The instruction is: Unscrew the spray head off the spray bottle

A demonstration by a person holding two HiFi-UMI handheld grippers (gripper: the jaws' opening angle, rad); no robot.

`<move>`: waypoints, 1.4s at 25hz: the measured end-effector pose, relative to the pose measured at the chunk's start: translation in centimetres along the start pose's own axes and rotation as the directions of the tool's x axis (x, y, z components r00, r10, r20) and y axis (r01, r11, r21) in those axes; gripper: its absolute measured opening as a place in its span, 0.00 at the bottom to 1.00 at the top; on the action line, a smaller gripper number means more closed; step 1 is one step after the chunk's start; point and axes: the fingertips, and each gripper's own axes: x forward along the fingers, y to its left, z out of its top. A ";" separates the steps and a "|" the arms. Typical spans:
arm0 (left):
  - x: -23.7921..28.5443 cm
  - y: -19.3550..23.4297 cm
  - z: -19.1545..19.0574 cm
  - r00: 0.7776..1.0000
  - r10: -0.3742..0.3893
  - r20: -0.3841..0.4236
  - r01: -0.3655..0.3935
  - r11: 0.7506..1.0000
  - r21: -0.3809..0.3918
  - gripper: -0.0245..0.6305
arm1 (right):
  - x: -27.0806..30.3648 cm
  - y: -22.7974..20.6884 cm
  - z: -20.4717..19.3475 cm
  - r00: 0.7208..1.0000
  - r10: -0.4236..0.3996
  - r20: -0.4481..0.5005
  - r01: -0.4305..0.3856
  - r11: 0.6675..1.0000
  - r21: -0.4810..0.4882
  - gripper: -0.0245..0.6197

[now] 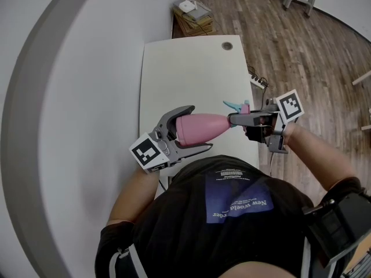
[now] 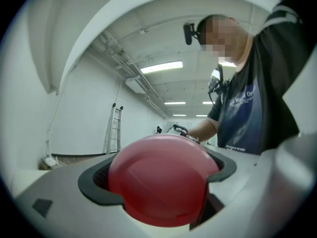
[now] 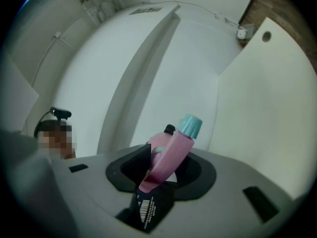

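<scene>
Below, a long white counter (image 1: 191,80) runs beside the curved wall, and the pink spray bottle (image 1: 200,128) is held level in the air over its near end. The left hand-held gripper (image 1: 200,128) is clenched around the bottle's wide body, whose round base fills that gripper's view. The right hand-held gripper (image 1: 232,119) grasps the spray head (image 1: 239,106) at the bottle's narrow end. The head's teal nozzle (image 3: 190,126) sticks up between the dark pads.

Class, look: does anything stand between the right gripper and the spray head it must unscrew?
Nothing visible does: the right gripper is shut on the spray head, while the left gripper clamps the spray bottle.
</scene>
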 end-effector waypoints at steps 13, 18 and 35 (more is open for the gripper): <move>-0.3 1.0 0.4 0.987 -0.104 0.127 0.157 0.818 -0.553 0.78 | 0.7 4.6 -0.1 0.970 -0.230 -0.079 0.058 0.535 -0.843 0.23; -0.1 1.2 0.5 0.980 -0.126 0.157 0.197 0.756 -0.625 0.78 | 1.0 5.5 -1.1 0.944 -0.311 -0.113 -0.024 0.275 -0.961 0.23; 0.4 1.7 0.0 0.972 -0.146 0.186 0.235 0.688 -0.687 0.78 | 0.6 4.9 -1.2 0.921 -0.375 -0.103 -0.075 0.088 -0.993 0.24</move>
